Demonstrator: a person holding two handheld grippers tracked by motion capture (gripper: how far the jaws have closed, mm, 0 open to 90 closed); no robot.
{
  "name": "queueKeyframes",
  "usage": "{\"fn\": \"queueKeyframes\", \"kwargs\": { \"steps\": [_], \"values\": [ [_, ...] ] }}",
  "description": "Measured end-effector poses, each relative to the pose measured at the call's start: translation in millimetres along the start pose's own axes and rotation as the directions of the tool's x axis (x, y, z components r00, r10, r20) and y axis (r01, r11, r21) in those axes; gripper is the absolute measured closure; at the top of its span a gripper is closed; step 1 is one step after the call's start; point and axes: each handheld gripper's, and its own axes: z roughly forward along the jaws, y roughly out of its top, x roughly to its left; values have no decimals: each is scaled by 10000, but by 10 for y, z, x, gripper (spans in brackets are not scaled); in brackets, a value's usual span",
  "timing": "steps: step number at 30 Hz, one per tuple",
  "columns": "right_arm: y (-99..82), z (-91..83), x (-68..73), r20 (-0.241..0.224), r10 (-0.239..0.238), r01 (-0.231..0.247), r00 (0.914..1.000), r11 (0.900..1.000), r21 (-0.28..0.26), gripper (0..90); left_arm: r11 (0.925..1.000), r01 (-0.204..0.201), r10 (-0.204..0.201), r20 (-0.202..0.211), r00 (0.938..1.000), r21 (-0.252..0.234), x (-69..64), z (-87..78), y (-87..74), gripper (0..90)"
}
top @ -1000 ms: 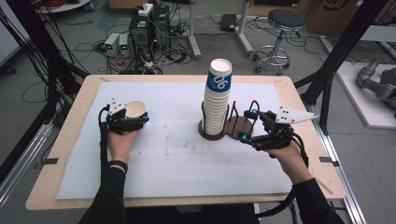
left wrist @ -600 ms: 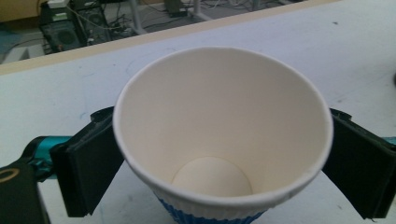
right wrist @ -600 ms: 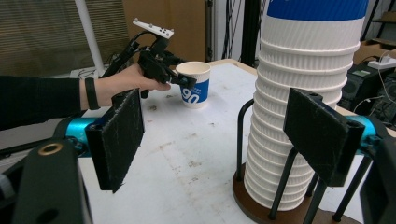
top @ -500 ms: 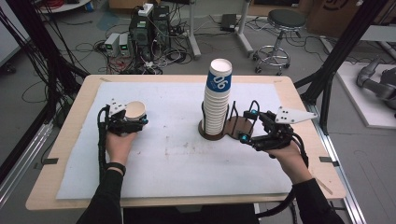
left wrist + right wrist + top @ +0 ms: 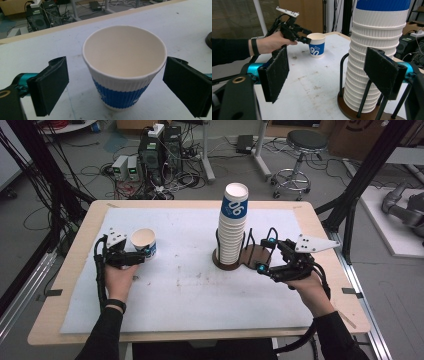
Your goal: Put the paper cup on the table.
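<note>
A white paper cup with a blue band stands upright on the white mat at the left. My left gripper straddles it. Its jaws have just been opening, and both pads stand clear of the cup's sides. A tall stack of the same cups sits in a wire holder on a round brown base. My right gripper is open just right of that holder, low over its base, gripping nothing.
The white mat covers most of the wooden table. Black frame posts rise at the table's corners. Computers and cables and a stool sit on the floor beyond the far edge.
The left gripper's jaws have spread away from the cup, which stays standing on the mat. The left hand has shifted slightly. The right hand has not moved.
</note>
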Motion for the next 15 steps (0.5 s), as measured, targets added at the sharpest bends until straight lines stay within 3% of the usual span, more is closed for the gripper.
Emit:
{"fn": "queueKeyframes", "kwargs": {
  "steps": [6,15],
  "values": [
    [-22,3,-13,45,79,-80,10000,9999,62,209,9996,90,-78,409,9991,-281,-10,-128,-21,64],
    [-27,-11,-23,102,121,-121,9999,9999,18,209,9960,-161,273,1280,9914,-882,-226,-357,24,64]
  ]
}}
